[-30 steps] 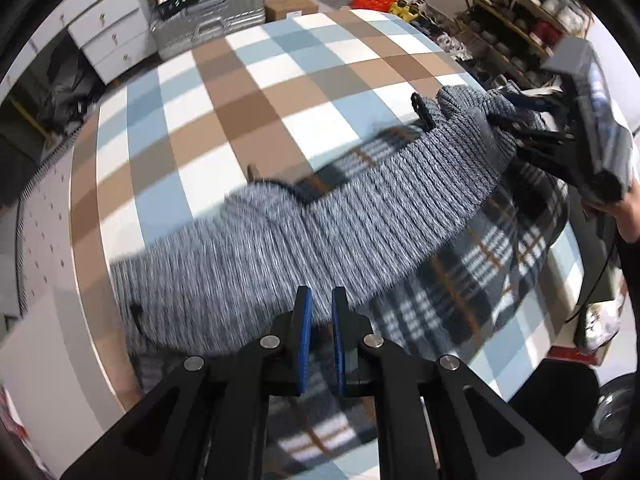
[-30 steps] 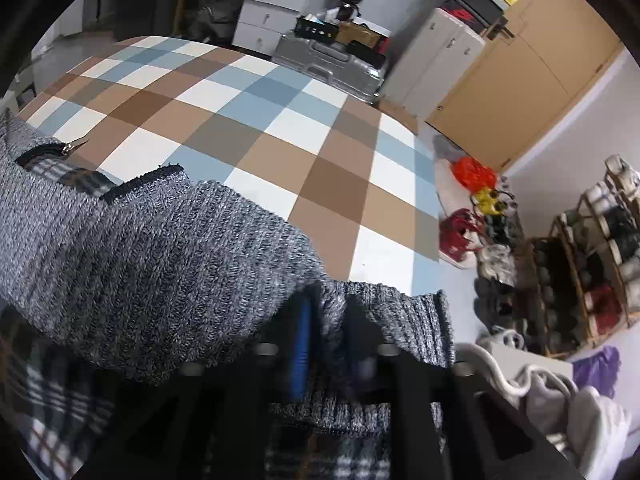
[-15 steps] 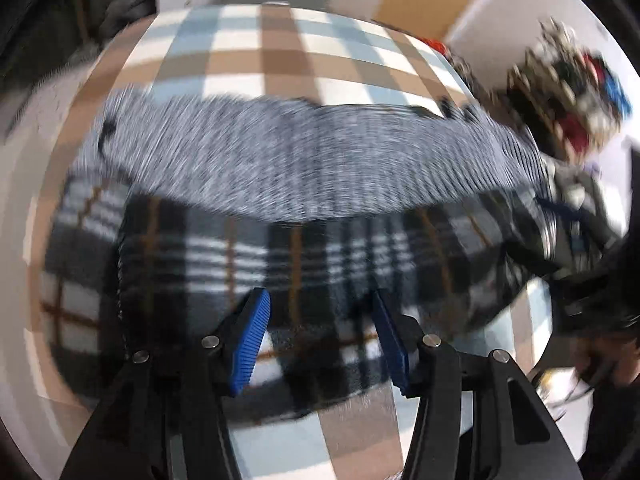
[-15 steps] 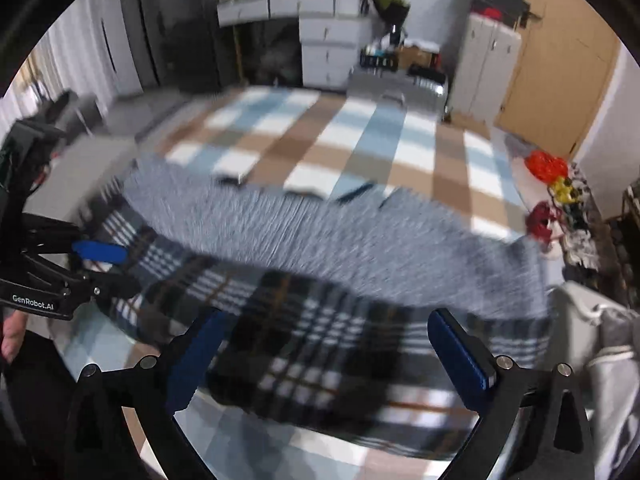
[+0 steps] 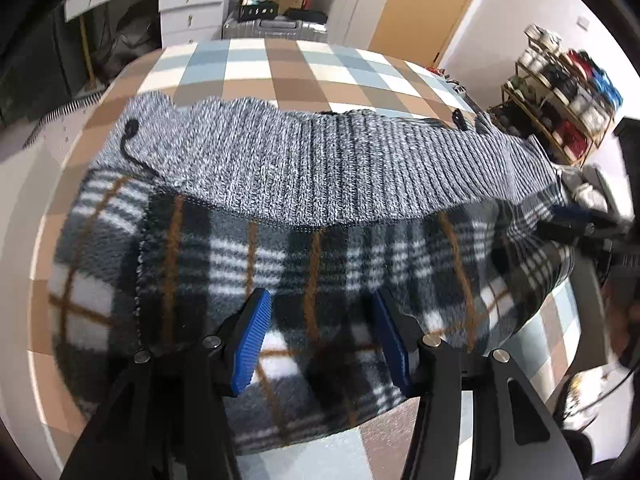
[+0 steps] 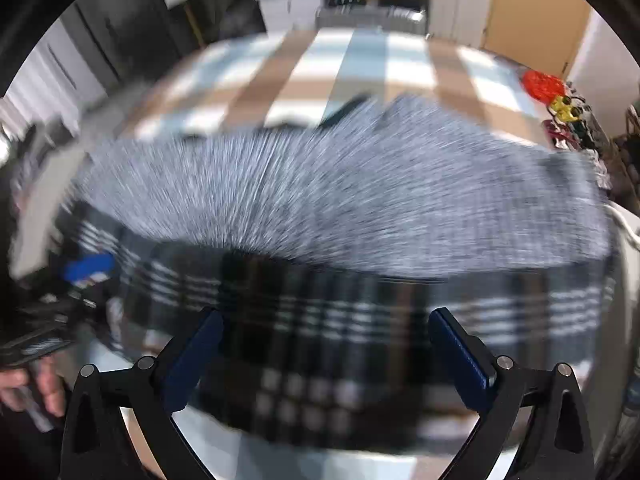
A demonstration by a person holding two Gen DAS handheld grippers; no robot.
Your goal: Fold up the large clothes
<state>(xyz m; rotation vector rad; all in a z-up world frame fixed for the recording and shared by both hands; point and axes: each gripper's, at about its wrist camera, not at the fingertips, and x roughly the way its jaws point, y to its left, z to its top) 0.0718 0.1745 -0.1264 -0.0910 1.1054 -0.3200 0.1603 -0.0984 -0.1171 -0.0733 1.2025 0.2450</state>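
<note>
1. The garment (image 5: 320, 208) lies spread on the checked surface (image 5: 280, 76), folded over: grey rib-knit outer face on top, at 12 o'clock of the left gripper (image 5: 320, 340); plaid fleece lining exposed along the near edge.
2. Left gripper: blue pads (image 5: 250, 340) stand partly apart above the plaid lining, nothing pinched between them (cloth is seen behind the gap, not in it).
3. Right gripper (image 6: 326, 356): jaws spread wide over the plaid edge, holding nothing.
4. The left wrist view is sharp and alone shows the knit ribs, a black cord (image 5: 132, 148) at 10 o'clock on the knit, a shoe rack (image 5: 560, 88) at 2 o'clock, white drawers (image 5: 192, 12) and a silver suitcase (image 5: 276, 28) at 12 o'clock.
5. The right wrist view is motion-blurred; it alone shows the person's hand (image 6: 32, 392) at 8 o'clock behind the other gripper, and a red bag (image 6: 542, 84) at 2 o'clock.
6. Each view catches the opposite gripper at its edge (right one at 3 o'clock in the left view).
7. Writing: none readable in either view.
</note>
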